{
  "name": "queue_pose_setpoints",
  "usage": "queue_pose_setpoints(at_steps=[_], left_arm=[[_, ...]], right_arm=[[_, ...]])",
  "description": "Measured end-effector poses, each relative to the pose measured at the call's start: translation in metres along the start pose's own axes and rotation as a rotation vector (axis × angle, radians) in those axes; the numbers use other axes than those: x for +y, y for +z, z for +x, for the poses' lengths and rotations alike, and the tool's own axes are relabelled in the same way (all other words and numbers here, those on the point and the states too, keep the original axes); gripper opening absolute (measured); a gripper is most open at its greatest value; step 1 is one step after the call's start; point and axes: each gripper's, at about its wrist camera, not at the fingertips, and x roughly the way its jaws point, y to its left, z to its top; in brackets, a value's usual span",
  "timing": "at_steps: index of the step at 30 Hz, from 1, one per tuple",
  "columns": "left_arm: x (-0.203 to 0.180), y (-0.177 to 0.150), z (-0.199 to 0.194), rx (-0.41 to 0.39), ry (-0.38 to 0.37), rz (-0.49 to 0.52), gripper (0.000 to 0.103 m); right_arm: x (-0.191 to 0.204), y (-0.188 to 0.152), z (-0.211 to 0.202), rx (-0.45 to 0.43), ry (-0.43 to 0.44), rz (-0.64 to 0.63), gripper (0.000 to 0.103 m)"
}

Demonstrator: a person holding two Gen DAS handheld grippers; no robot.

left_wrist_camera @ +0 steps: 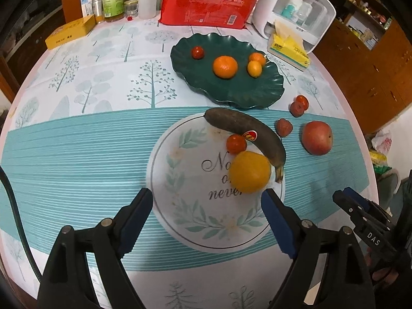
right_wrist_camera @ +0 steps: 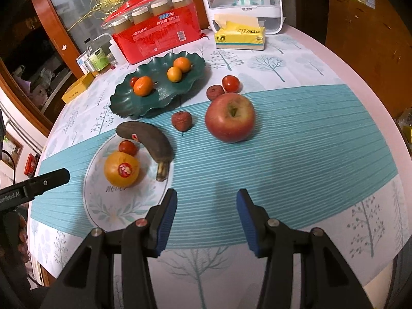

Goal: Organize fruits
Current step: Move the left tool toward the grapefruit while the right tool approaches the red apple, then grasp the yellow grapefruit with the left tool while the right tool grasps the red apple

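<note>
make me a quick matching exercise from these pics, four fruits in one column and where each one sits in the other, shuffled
Things:
1. apple
2. banana
3. big orange
4. tangerine

Places:
a. in the green dish
b. on the striped cloth, alone, in front of the right gripper
c. on the white printed circle, nearest the left gripper
d. curved along the circle's far edge

Pairs: 1-b, 2-d, 3-c, 4-a
</note>
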Motion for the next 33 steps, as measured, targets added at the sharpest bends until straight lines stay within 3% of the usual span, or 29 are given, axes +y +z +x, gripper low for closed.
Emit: queue_pose_setpoints(at_steps=[16,19,25,33], left_arm=[[-0.036,0.002,0.038,0.009,0.065,-0.157,0.085],[-0.038,0.001,0.045,0.011,0.078,-0.19,0.085],[-0.039,0.001,0.058,0.001,0.075,-0.255,0.085],[-0.04,0.005,0.075,0.02,0.089,-0.298,0.082]], right_arm=[[-0.036,0.055,0.022,0.007,0.081,-0.201,0.049],[-0.039,0.063,0.03,-0.005,0.096,-0.237,0.058],[-0.04,0.071,0.046,-0.05,0.122,-0.32,0.067],[-0.034,0.07,0.068,-0.09,0.131,-0.416,0.067]])
